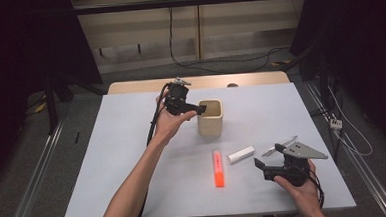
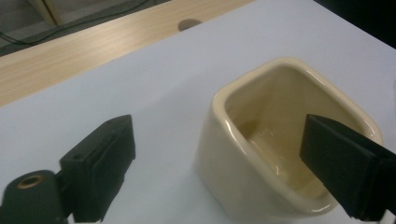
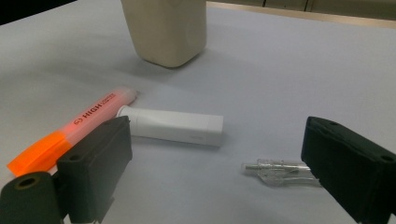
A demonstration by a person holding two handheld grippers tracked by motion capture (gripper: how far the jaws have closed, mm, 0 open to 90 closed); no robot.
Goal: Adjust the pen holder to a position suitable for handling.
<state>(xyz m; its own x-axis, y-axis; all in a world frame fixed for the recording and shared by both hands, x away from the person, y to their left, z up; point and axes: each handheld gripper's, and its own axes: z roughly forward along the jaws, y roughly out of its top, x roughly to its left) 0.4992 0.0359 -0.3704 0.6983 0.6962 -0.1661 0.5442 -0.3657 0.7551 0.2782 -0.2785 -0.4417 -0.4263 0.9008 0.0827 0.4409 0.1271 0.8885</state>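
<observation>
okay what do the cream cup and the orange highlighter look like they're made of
The cream cup looks like glazed ceramic: thick rounded rim, glossy highlights inside. The orange highlighter looks like plastic, a translucent smooth fluorescent body with printed lettering and a more opaque orange cap end.

The left gripper [image 1: 201, 108] hangs with parted jaws astride the near wall of the cream square ceramic cup [image 1: 210, 118], while an orange highlighter pen [image 1: 218, 168], a white plastic tube [image 1: 241, 154] and a clear plastic pen [image 3: 280, 171] crowd the bench [image 1: 132, 141] ahead of the right gripper [image 1: 270, 160], with bare surface to the left.
</observation>
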